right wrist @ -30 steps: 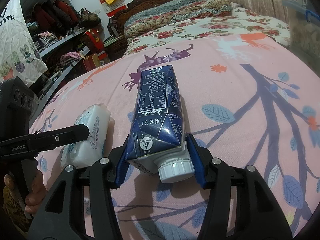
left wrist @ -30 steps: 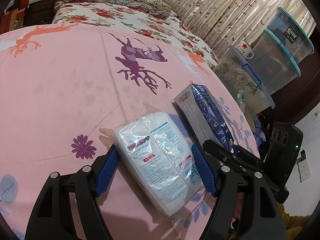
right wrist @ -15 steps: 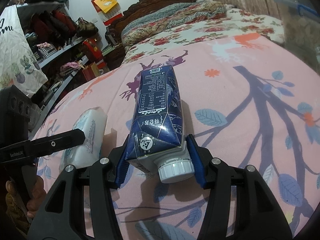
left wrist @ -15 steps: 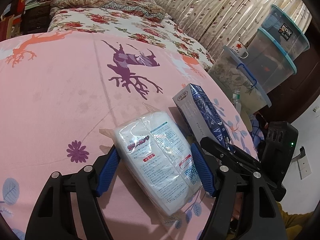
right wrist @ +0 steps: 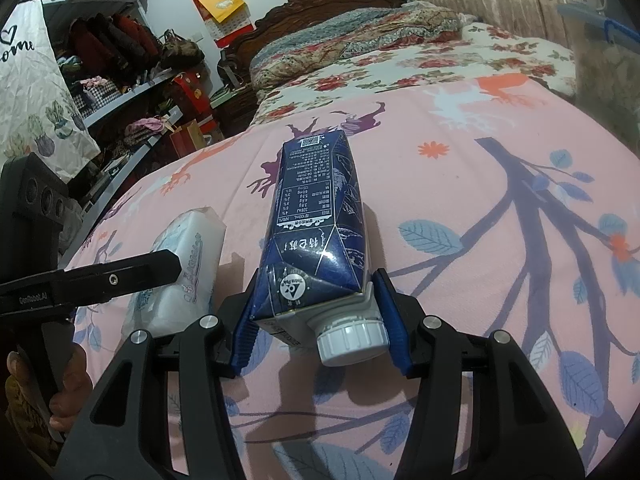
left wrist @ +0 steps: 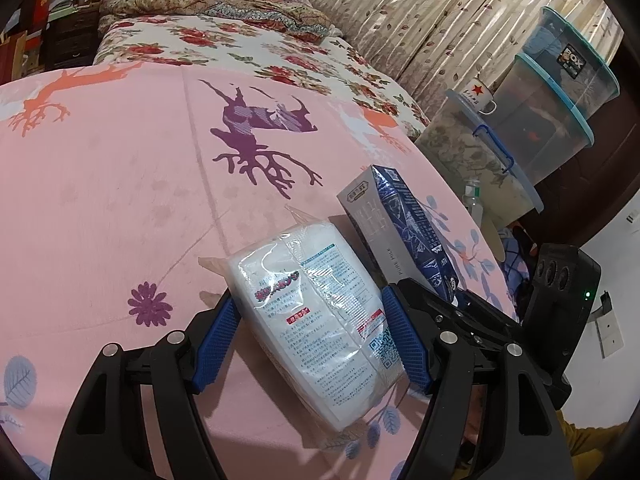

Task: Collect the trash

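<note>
My left gripper (left wrist: 310,340) is shut on a white plastic-wrapped tissue pack (left wrist: 316,320), held just above the pink bedspread (left wrist: 120,200). My right gripper (right wrist: 320,320) is shut on a dark blue milk carton (right wrist: 316,220) with a white screw cap, near its cap end. The carton also shows in the left wrist view (left wrist: 404,228), to the right of the pack. The pack shows in the right wrist view (right wrist: 184,264), left of the carton, with the left gripper's finger (right wrist: 120,276) across it.
A floral quilt and pillows (left wrist: 240,12) lie at the far end of the bed. Stacked clear storage bins (left wrist: 540,120) with a mug on top stand to the right by the curtain. Shelves of clothes and bags (right wrist: 120,60) stand on the left.
Both grippers have lifted slightly and tilted with their loads; the pack and carton stay gripped, and the views have shifted a little toward the headboard.
</note>
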Demonstrator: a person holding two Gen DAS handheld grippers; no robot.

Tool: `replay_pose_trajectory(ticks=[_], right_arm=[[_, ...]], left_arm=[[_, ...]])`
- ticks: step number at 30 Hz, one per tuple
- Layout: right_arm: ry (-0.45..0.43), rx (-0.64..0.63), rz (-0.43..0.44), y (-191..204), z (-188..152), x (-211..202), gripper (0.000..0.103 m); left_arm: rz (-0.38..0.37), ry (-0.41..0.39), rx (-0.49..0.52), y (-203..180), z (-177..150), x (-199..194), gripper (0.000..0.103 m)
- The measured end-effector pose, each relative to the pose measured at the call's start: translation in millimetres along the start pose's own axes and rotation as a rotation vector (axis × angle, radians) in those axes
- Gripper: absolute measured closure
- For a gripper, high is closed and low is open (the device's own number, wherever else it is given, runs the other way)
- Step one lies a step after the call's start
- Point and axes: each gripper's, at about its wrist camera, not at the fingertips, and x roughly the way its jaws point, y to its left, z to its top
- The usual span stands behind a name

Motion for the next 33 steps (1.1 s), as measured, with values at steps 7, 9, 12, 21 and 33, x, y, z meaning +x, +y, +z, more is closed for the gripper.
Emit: replay_pose_trajectory(ticks=[7, 9, 12, 21, 33], right_arm=[[0.005, -0.002, 0.001, 0.2, 0.4, 0.6, 0.048], [0.005, -0.002, 0.001, 0.3, 0.4, 0.6, 0.048], [0.005, -0.001, 0.001, 0.0, 0.4, 0.4, 0.048], [0.003, -0.001, 0.002, 0.9, 0.7, 0.6, 0.048], [0.003, 0.0, 0.002, 0.7, 0.4, 1.1, 0.048]], left_arm=[[-0.001, 0.009, -0.006, -0.6, 0.9, -0.5, 0.035], [-0.002, 0.009, -0.005, -0.5, 0.8, -0.4, 0.035], [-0.003, 0.01, -0.005, -0.4, 1.0, -0.4, 0.035], [0.0, 0.024, -0.006, -1.3, -2.0, 5.0, 0.035], [0.0, 0.032, -0.009, -1.4, -3.8, 7.3, 0.035]])
